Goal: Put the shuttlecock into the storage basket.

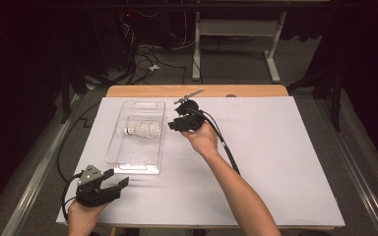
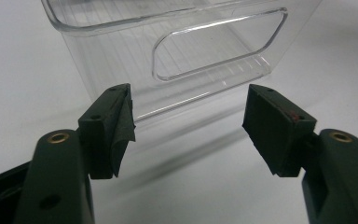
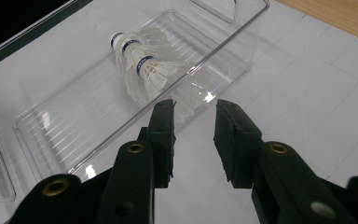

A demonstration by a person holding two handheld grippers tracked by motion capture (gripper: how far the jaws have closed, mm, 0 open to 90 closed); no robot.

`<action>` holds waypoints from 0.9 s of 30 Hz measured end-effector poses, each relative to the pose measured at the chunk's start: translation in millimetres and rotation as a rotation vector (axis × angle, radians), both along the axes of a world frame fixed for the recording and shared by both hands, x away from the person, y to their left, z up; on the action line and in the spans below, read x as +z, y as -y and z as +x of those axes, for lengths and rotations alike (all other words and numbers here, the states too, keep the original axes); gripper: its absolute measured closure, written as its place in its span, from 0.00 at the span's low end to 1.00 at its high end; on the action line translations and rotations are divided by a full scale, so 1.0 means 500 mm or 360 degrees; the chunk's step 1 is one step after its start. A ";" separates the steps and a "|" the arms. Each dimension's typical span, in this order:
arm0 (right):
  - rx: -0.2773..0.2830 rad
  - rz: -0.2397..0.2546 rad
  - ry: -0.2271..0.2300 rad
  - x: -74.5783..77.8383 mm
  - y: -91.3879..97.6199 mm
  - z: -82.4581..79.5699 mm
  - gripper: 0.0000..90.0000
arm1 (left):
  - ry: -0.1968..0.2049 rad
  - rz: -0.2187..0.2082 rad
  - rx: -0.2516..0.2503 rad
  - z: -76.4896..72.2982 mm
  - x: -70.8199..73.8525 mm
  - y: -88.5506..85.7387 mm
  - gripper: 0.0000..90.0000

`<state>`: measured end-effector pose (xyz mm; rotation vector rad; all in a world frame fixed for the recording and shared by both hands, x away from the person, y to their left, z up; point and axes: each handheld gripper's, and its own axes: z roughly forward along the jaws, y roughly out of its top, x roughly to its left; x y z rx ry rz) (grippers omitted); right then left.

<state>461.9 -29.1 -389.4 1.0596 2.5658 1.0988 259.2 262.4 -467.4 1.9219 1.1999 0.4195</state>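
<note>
On a white table sheet (image 1: 275,162), seen from the high view, a clear rectangular plastic tray (image 1: 122,156) with cut-out handles lies left of centre. Inside it, near its far half, rest white feathered shuttlecocks (image 1: 142,131) with dark-banded corks, lying on their sides. The right gripper (image 1: 171,125) is held just beside the tray's right wall, level with the shuttlecocks, its jaws partly apart and empty. The left gripper (image 1: 120,184) rests near the table's front edge, just off the tray's near corner, jaws wide apart and empty.

In the left gripper view, the two black jaws stand well apart with nothing between them, facing the tray's near end wall (image 2: 121,56) and its oval handle slot (image 2: 219,46).

In the right gripper view, the jaws stand partly apart, empty, hovering outside the tray's long wall (image 3: 200,65). Beyond it lie the shuttlecocks (image 3: 142,65), seemingly three nested together, corks pointing away.

The step in hand seems to be either placing or fetching a shuttlecock; I cannot tell which. Fetching one would call for lifting the right gripper over the wall, then closing gently on the feathers.
</note>
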 end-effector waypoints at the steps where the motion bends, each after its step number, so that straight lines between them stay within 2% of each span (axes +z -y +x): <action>1: -0.0005 0.0002 -0.0006 0.000 0.002 0.000 0.76 | 0.0001 0.0000 -0.0001 0.000 0.000 0.001 0.38; 27: -0.0022 0.0031 -0.0002 -0.008 0.056 -0.013 0.76 | -0.0005 -0.0012 0.0008 0.000 -0.001 -0.002 0.38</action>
